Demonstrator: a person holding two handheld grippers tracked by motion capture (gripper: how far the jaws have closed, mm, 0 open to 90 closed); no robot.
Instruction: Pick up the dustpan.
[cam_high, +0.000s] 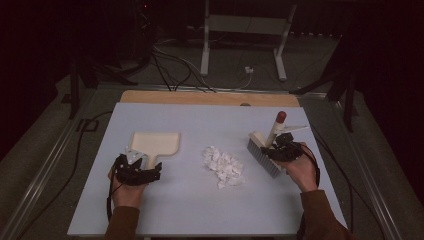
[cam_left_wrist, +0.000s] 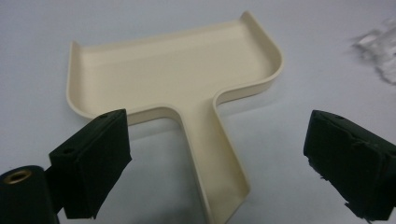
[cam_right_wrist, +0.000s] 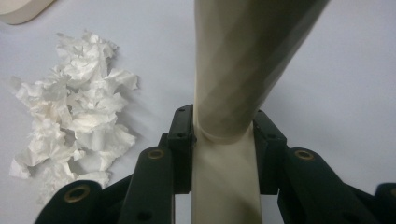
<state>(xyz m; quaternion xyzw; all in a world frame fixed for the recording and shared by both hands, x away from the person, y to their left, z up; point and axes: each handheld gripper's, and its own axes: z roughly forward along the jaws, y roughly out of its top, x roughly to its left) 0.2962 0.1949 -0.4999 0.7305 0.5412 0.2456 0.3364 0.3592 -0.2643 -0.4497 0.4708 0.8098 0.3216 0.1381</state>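
A cream dustpan (cam_high: 152, 143) lies flat on the pale table, handle toward me. My left gripper (cam_high: 141, 171) sits at the handle's end, open, with its jaws spread either side of the handle (cam_left_wrist: 212, 154) and not touching it. A cream brush (cam_high: 265, 152) with grey bristles and a red-tipped handle stands on the table at the right. My right gripper (cam_high: 280, 147) is shut on the brush handle (cam_right_wrist: 233, 84), which rises between the jaws. A pile of crumpled white paper scraps (cam_high: 223, 166) lies between the dustpan and the brush, also seen as paper scraps (cam_right_wrist: 74, 112) in the right gripper view.
The table (cam_high: 200, 210) has a wooden strip along its far edge (cam_high: 210, 97). Cables and a white stand's legs (cam_high: 242, 45) lie on the dark floor beyond. Bare tabletop runs along the near edge.
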